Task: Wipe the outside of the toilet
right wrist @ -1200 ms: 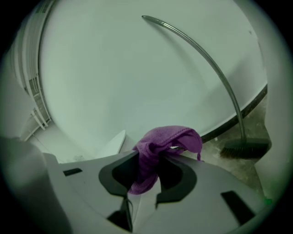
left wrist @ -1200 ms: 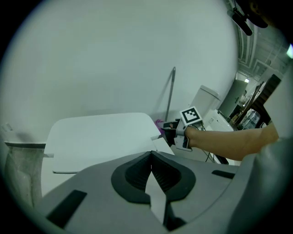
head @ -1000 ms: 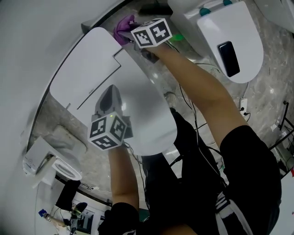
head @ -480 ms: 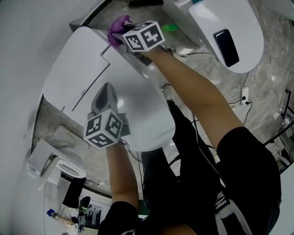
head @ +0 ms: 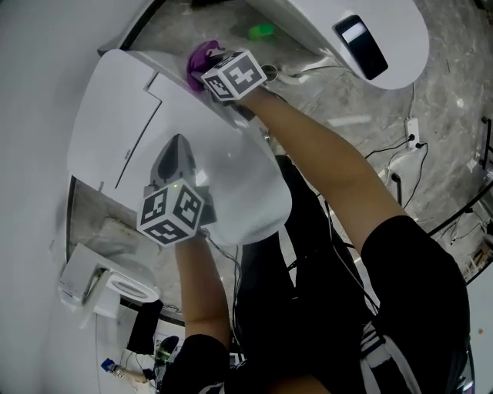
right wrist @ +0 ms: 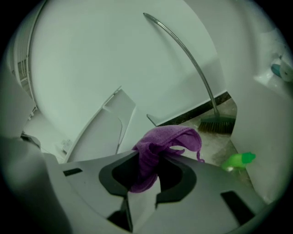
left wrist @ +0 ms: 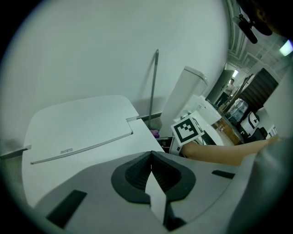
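The white toilet lies below me with its lid shut and its tank to the left. My right gripper is shut on a purple cloth and presses it against the toilet's side by the tank's corner. In the right gripper view the cloth bunches out of the right gripper. My left gripper hovers over the lid, pointing at the tank. In the left gripper view the left gripper is shut with nothing in it, and the tank top lies ahead.
A green spray bottle stands on the marble floor between this toilet and a second white toilet with a black panel. A broom leans by the wall. Cables trail on the floor at the right.
My head view has swung, so the second toilet slid up and to the right. The right gripper with the cloth stays by the tank's corner, a little lower. The left gripper barely moved.
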A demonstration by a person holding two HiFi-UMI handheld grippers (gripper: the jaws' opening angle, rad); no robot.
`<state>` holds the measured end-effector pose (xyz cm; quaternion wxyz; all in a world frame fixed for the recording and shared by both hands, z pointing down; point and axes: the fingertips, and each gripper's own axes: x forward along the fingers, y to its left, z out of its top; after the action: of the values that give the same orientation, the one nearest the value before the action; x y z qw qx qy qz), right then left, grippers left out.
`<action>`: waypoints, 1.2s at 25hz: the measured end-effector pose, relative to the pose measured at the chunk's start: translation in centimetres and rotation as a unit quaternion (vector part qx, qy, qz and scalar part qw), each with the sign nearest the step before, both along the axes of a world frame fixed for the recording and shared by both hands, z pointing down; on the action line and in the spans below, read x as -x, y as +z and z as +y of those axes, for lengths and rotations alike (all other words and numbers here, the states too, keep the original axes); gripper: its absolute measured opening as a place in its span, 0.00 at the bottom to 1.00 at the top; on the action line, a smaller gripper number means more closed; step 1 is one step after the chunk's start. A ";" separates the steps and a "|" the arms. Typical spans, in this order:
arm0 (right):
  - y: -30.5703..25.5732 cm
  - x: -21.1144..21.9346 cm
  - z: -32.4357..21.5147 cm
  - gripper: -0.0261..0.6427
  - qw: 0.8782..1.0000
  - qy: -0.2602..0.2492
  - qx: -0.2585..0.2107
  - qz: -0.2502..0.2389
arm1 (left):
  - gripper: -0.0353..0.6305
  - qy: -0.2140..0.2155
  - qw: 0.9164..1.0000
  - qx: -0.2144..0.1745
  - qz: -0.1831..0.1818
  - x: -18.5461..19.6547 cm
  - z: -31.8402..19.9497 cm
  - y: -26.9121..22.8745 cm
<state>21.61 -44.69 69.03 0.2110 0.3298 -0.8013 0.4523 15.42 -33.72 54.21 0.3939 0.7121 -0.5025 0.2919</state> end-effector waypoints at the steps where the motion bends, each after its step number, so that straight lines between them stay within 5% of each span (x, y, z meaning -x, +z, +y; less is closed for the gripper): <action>1: 0.2 -0.4 0.7 0.19 1.000 0.001 0.006 0.003 | 0.07 0.008 1.000 0.000 0.002 -0.4 0.1 0.0; 30: 3.6 -6.9 17.9 0.19 0.995 0.050 0.050 0.071 | 0.07 0.153 0.987 0.021 0.041 -4.3 11.5 2.8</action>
<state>28.54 -26.77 72.63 0.2608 0.3899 -0.7432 0.4771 19.71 -22.19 57.01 0.3793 0.7838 -0.3646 0.3299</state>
